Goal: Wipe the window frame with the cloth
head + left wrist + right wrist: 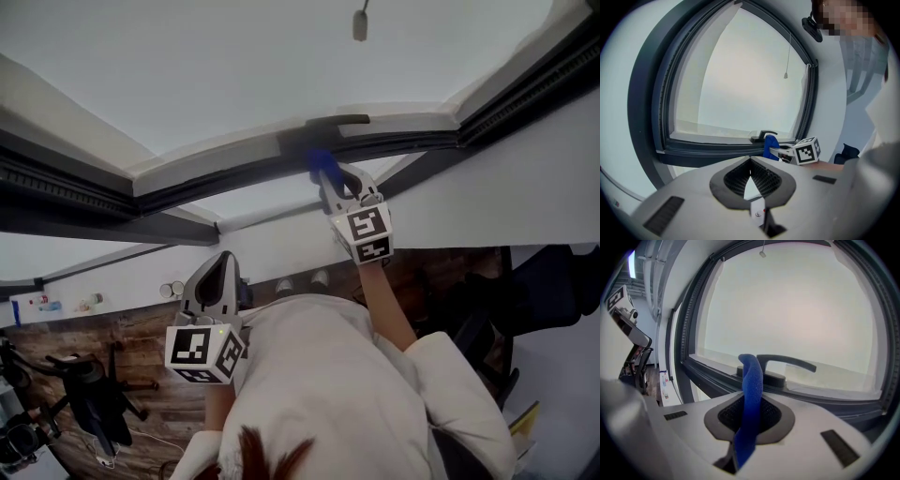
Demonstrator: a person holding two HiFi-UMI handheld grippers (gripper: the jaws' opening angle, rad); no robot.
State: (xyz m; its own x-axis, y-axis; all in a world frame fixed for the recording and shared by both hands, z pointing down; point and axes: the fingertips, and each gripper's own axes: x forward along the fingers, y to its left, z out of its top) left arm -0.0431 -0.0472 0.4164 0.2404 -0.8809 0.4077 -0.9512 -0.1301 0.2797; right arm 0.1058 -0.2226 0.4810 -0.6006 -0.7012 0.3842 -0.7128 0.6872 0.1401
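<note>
Cloth (751, 380), blue and folded into a narrow strip, was found clamped between the jaws of the right tongs (323, 173), its free end standing out beyond the tips. The right tongs were raised to the lower rail of the dark window frame (234, 173), with the cloth end right at the base of the window handle (787, 364). Whether the cloth pressed on the rail or stood just short of it could not be settled from any view.

The left tongs (223, 262) were held low, close to the person's chest and well apart from the frame, jaws clenched together on nothing.

Assessment: the wiping step was in hand, with the cloth placed at the handle, roughly midway along the bottom rail. No view showed which parts of the frame were clean or dirty, so progress could not be rated.

The next move would call for firm pressure of the cloth onto the rail and a steady sweep along it. The projecting handle would need to be skirted. Only a narrow end of cloth protrudes, so the hard jaw tips risk scraping the frame.
</note>
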